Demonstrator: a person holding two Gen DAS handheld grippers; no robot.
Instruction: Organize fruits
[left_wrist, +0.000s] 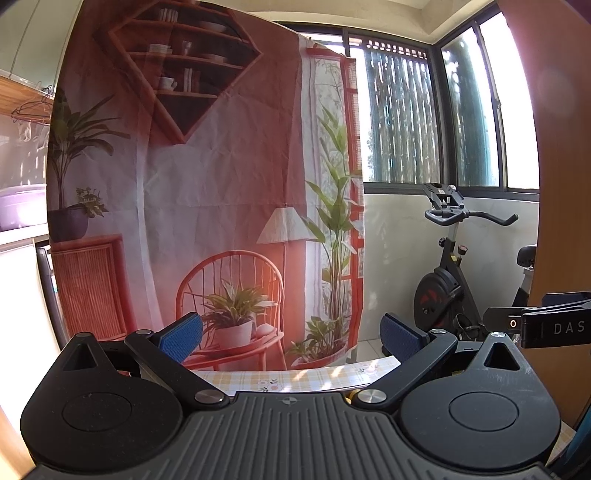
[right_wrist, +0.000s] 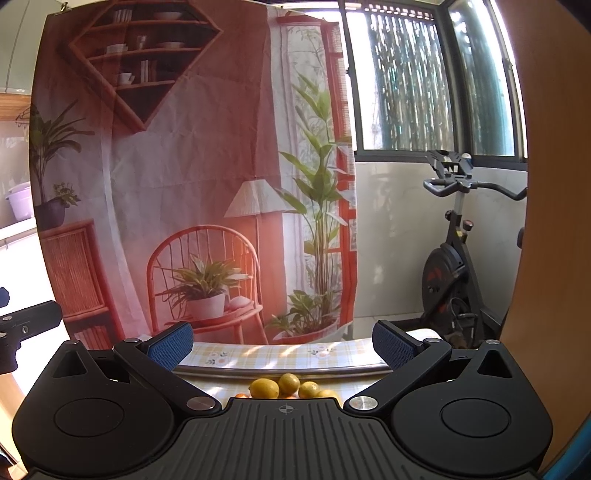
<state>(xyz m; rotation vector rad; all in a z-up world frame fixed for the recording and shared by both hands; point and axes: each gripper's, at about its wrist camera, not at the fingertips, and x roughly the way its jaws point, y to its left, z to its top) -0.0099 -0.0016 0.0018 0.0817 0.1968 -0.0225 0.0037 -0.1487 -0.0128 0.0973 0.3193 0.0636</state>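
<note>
In the right wrist view several yellow lemons (right_wrist: 284, 386) lie in a cluster just below my right gripper (right_wrist: 282, 345), with a bit of an orange fruit (right_wrist: 242, 396) peeking out beside them. They rest on a table with a yellow checked cloth (right_wrist: 266, 352), near a metal rim (right_wrist: 280, 369). The right gripper is open, blue pads wide apart, nothing between them. My left gripper (left_wrist: 291, 334) is open too, held above the same cloth (left_wrist: 295, 376). Only a sliver of yellow fruit (left_wrist: 349, 395) shows at its body's edge.
A printed fabric backdrop (left_wrist: 207, 184) hangs behind the table. An exercise bike (left_wrist: 454, 280) stands at the right by the window. A wooden panel (left_wrist: 554, 184) rises at the right edge. The other gripper's black body (left_wrist: 535, 321) shows at the right.
</note>
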